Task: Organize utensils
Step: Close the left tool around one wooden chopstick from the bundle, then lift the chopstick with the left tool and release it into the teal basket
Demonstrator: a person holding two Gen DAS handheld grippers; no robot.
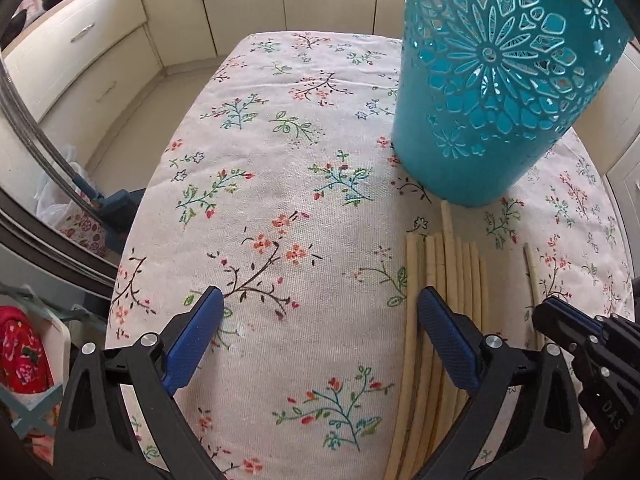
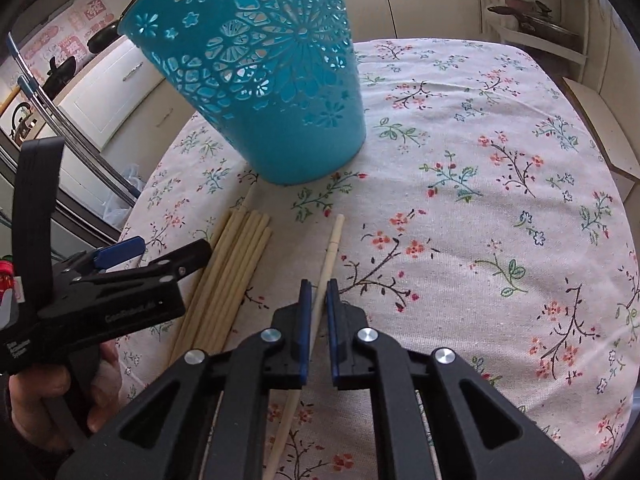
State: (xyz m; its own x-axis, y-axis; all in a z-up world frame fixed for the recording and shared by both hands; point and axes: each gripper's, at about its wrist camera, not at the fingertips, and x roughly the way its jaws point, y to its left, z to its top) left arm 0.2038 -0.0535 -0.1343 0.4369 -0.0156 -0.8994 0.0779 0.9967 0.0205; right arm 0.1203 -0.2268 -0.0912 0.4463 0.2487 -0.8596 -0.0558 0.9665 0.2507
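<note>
A teal cut-out utensil holder (image 1: 492,92) (image 2: 272,92) stands on the floral tablecloth (image 1: 280,184). Just in front of it lies a bundle of several pale chopsticks (image 1: 452,264) (image 2: 236,264). A single chopstick (image 2: 332,248) (image 1: 532,272) lies to the right of the bundle, and my right gripper (image 2: 318,286) (image 1: 548,308) is shut on its middle, low over the cloth. My left gripper (image 1: 320,296) (image 2: 160,254) is open and holds nothing. Its right finger (image 1: 444,340) hangs over the left side of the bundle. A hand (image 2: 48,400) holds its grip.
The table's left edge (image 1: 132,240) drops to the floor, where a plastic bag (image 1: 52,196) lies. Cream cabinets (image 1: 92,48) line the left and back walls. A white shelf with pans (image 2: 536,16) stands at the far right.
</note>
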